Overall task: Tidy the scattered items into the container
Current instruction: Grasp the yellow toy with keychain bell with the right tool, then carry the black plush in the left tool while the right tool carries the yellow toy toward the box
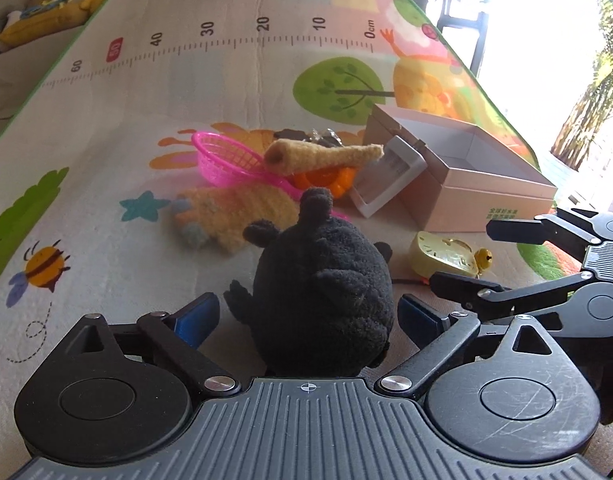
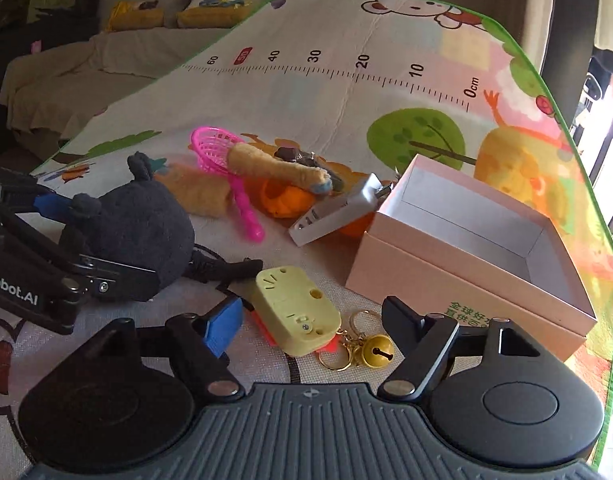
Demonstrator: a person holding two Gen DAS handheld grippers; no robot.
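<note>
Two grippers hover over toys scattered on a play mat beside an open box.

The left gripper (image 1: 308, 312) stands wide, its blue pads either side of a black plush toy (image 1: 322, 296) without pressing it; the toy sits on the play mat (image 1: 106, 200). The right gripper (image 2: 312, 320) is also unclenched, its fingers straddling a yellow plastic toy (image 2: 296, 312) with a gold bell (image 2: 376, 350) on key rings, pads clear of it. The pink box (image 2: 458, 264) lies just right of these, open and showing only its white inside. Behind, a pink net scoop (image 2: 218, 152), a tan knitted piece (image 2: 278, 168), an orange toy (image 2: 282, 200) and a white gadget (image 2: 334, 216) leaning on the box lie jumbled together.
</note>
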